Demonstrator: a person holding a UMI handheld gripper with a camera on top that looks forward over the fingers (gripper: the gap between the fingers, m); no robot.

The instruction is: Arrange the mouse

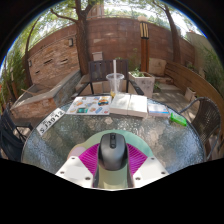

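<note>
A dark grey computer mouse (112, 154) with a scroll wheel sits between my gripper's (112, 160) two fingers. Both magenta pads (91, 158) press against its sides, so the gripper is shut on the mouse. The mouse is held above the near edge of a round glass patio table (60, 145). The mouse's rear end is hidden behind the gripper body.
Magazines (100, 103) and papers lie across the table's far half, with a clear plastic cup (116, 82) and a green item (178, 119) at the right. A keyboard-like strip (50, 123) lies at the left. Chairs, a planter box and a brick wall stand beyond.
</note>
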